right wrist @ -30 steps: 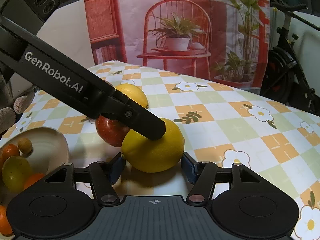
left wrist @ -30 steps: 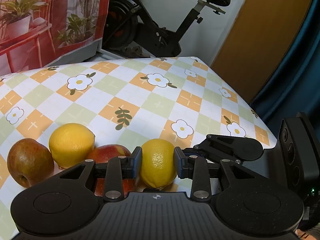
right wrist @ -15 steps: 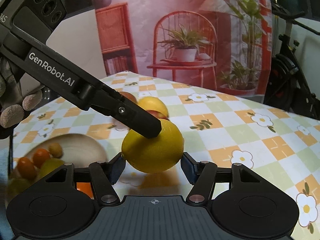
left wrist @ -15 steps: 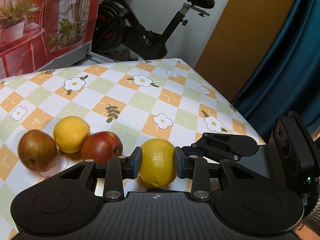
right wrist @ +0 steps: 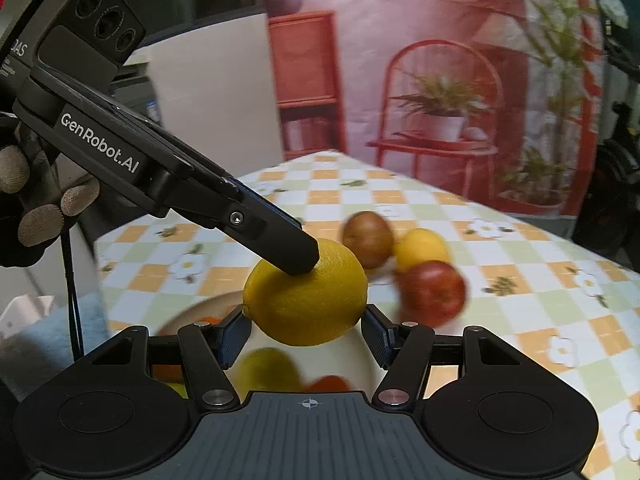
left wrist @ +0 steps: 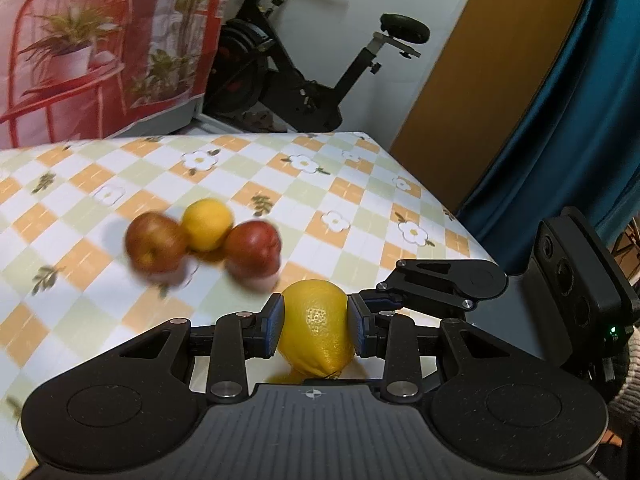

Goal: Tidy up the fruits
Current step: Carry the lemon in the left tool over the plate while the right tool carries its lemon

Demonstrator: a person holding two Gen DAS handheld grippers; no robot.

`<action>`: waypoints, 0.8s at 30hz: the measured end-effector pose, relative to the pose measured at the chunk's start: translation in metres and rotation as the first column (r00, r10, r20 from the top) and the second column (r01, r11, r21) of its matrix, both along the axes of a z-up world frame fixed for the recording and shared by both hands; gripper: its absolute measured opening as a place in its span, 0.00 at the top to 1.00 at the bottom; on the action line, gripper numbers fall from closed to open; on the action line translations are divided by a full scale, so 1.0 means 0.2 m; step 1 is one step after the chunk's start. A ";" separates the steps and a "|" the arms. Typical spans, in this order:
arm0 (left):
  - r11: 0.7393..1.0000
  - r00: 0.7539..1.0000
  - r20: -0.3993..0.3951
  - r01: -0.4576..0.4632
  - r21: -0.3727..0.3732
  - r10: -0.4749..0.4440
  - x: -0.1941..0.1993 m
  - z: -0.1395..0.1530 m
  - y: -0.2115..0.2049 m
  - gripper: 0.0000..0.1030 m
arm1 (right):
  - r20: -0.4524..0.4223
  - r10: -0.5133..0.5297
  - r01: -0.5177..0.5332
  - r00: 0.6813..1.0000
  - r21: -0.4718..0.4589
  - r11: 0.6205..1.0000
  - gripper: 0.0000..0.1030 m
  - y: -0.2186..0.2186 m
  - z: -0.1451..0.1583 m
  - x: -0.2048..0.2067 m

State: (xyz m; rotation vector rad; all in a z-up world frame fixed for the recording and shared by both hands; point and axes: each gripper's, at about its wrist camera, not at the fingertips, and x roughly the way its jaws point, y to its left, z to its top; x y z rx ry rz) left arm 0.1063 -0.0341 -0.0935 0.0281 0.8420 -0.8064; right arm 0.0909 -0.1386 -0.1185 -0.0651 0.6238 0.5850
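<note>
Below, a plate (right wrist: 360,354) with blurred orange and yellow-green fruits (right wrist: 268,370).

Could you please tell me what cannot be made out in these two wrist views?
- Right wrist view: the bowl and its fruit, mostly hidden behind the right gripper and the lemon.
- Both views: the apples on the table, motion-blurred, surface detail lost.
- Left wrist view: the lemon's underside, covered by the left gripper.
</note>
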 end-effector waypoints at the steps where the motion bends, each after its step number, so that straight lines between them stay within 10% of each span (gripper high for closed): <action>1: 1.000 1.000 -0.003 -0.004 0.000 0.004 -0.02 0.00 0.03 0.65 | -0.005 0.013 -0.013 1.000 0.000 1.000 0.45 0.03 0.00 -0.01; 24: 0.999 0.992 -0.122 -0.044 -0.009 0.042 -0.10 -0.17 0.31 0.66 | -0.141 0.231 -0.250 0.963 -0.133 0.959 0.45 0.36 -0.06 -0.02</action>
